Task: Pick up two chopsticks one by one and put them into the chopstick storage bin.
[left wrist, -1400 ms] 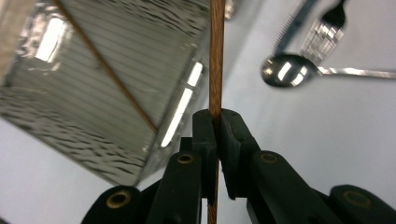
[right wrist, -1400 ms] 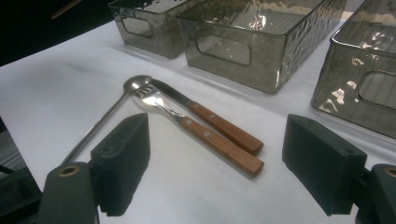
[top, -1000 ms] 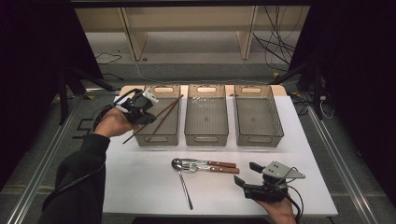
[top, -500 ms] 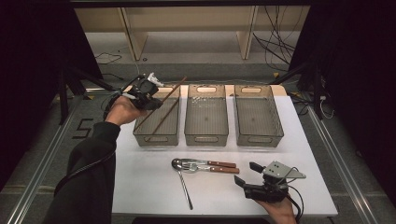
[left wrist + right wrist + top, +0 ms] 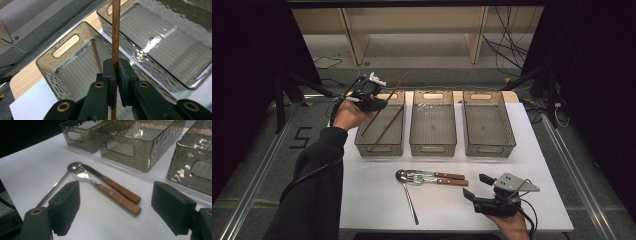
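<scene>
Here we count from the biggest thing down: one white table (image 5: 377, 200), then three clear grey bins in a row across its far half, the left bin (image 5: 381, 141), the middle bin (image 5: 432, 132) and the right bin (image 5: 488, 131). Below them lie three pieces of cutlery close together: one spoon (image 5: 408, 192), one fork (image 5: 437, 181) and one knife (image 5: 443, 175), the last two with wooden handles. There are two brown chopsticks and two grippers.

The left gripper (image 5: 381, 103) sits over the far left corner of the left bin, its jaws closed down on one chopstick (image 5: 394, 89); the stick passes between the pads and juts up and away past the bin's far rim. The second chopstick (image 5: 388, 126) lies slanted inside the same bin, apart from the jaws. The right gripper (image 5: 476, 187) rests at the near right of the table with its jaws spread wide and nothing between them, the cutlery just to its left.

The left gripper view shows us what the high view cannot: the pads (image 5: 109, 72) pinching the held stick along its shaft, and the loose stick on the bin floor. The right gripper view gives us the rivets on the two wooden handles.
</scene>
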### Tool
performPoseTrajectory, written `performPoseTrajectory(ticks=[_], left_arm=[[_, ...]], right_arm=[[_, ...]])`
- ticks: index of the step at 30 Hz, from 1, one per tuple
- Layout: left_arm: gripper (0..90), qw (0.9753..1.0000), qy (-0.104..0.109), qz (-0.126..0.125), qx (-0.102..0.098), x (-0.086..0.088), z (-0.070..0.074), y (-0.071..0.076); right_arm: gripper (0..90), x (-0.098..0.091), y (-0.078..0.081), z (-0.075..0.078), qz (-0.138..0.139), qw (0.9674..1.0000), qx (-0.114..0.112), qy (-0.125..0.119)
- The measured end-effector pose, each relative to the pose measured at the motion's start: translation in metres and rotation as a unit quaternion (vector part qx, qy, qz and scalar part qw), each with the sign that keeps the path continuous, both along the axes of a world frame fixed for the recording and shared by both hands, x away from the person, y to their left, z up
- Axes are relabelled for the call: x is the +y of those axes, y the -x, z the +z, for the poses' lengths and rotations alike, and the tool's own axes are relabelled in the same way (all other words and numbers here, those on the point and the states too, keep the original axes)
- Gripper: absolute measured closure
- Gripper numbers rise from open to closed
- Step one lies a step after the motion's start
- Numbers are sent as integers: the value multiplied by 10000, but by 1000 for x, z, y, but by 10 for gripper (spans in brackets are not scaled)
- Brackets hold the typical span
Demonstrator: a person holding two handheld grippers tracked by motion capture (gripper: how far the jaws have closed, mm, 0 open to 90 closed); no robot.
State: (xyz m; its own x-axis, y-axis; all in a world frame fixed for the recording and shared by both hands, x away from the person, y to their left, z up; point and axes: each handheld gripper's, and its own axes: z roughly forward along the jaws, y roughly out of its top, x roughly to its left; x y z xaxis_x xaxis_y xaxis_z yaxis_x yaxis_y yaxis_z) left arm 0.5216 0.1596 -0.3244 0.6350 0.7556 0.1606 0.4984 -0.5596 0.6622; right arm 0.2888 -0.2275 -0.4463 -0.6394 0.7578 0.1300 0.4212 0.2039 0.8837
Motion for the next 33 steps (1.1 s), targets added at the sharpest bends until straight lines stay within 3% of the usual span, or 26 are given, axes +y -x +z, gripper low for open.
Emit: performPoseTrajectory(ticks=[7,33], left_arm=[[847,9996,201,188,20,11,-11,-3],[846,9966,325,666,351,28,-48,-10]], right_arm=[[240,0,0,0,1,10000,-15,2],[240,0,1,0,22,10000,-8,22]])
